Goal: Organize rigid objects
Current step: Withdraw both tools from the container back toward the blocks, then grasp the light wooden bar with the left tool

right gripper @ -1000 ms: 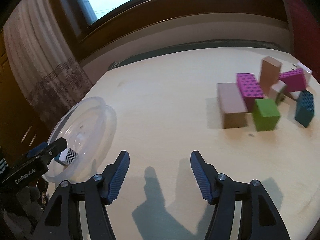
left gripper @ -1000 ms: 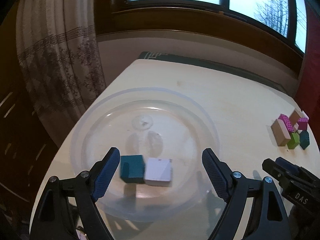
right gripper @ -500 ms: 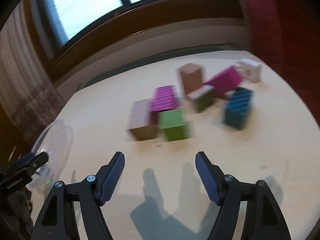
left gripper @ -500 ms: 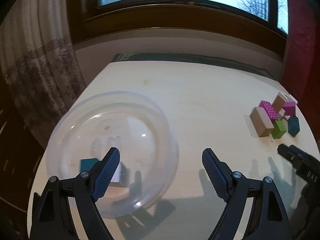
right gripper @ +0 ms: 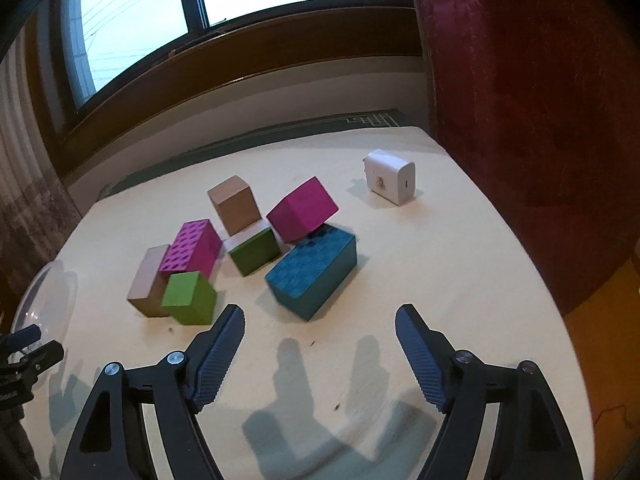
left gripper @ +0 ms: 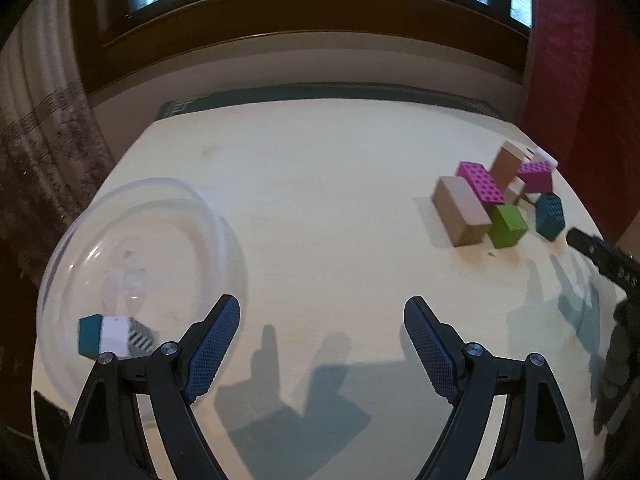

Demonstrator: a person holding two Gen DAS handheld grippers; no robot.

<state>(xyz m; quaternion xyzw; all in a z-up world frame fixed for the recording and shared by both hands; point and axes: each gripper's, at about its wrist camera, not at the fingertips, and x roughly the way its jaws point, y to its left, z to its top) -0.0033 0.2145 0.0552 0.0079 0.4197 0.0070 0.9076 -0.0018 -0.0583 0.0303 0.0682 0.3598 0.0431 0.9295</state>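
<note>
A clear plastic bowl point(left gripper: 224, 232) sits at the table's left and holds a teal block point(left gripper: 89, 335) and a white block with a zigzag side point(left gripper: 120, 338). My left gripper point(left gripper: 322, 348) hangs open over bare table to the bowl's right. A pile of blocks lies at the right: a teal studded block point(right gripper: 314, 274), two green cubes point(right gripper: 188, 298), two magenta blocks point(right gripper: 302, 208), two tan blocks point(right gripper: 236, 204). My right gripper point(right gripper: 320, 354) is open just in front of the teal studded block, with nothing between its fingers.
A white charger plug point(right gripper: 390, 176) lies behind the pile near the table's far right edge. A red curtain point(right gripper: 540, 120) hangs on the right. The bowl's rim point(right gripper: 44, 300) shows at the left of the right wrist view. A window sill runs behind the table.
My left gripper has swung right, off the bowl and over bare table. My right gripper has moved right and closer to the block pile. Both stayed open.
</note>
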